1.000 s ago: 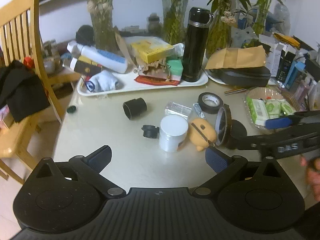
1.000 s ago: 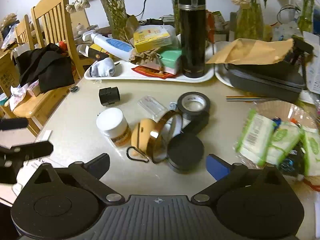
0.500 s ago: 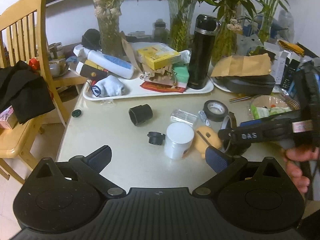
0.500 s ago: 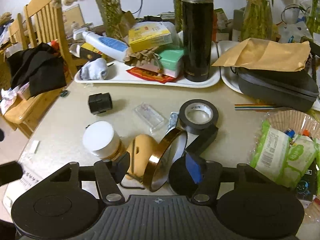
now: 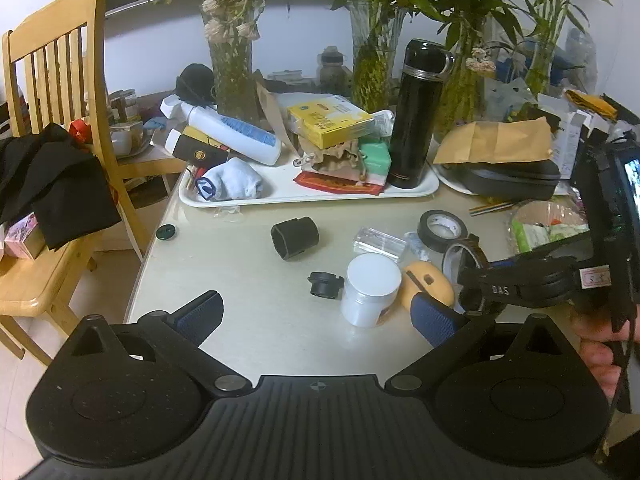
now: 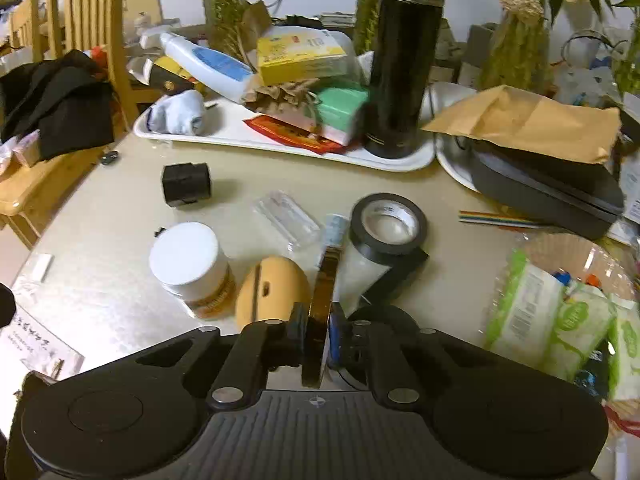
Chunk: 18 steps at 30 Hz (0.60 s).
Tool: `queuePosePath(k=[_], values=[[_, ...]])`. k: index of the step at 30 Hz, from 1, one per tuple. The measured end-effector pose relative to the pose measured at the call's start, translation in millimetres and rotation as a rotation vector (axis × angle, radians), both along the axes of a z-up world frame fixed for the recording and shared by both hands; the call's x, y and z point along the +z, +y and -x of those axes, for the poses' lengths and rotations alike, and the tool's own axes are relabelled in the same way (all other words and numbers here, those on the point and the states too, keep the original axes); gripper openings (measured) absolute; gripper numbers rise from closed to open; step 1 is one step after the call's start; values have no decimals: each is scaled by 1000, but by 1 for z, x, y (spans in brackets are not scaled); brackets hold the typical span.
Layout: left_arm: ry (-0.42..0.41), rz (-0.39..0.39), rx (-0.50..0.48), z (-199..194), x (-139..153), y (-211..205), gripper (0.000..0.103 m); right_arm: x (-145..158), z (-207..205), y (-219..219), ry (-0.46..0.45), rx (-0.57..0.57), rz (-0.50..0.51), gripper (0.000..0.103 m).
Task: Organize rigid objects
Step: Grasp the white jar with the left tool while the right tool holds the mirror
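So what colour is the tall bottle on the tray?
Black, with a silver band near its lid. The tall bottle on the tray shows best in the right wrist view.

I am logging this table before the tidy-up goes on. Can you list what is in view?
mirror: 1, gold-rimmed, between right tongs' pads
tape roll: 1, black, behind mirror
jar: 1, white lid, left of yellow case
flask: 1, black, upright on white tray
black adapter: 1, table left
clear box: 1, table centre
left tongs: open, empty
right tongs: shut on mirror
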<state>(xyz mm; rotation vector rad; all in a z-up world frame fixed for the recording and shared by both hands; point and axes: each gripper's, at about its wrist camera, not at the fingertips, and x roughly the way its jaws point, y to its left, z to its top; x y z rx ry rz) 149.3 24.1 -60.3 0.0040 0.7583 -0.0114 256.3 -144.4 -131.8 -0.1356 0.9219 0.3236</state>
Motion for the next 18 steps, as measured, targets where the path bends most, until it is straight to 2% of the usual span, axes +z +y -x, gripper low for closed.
queuePosePath(k=[5,18], values=[[-5,-10,5,0,0,-1,102,6,6,-10,10,-23,-37,12],[-14,-13,-52,2,2,-8,102,49,38,-41,-69,-38,-96,12]])
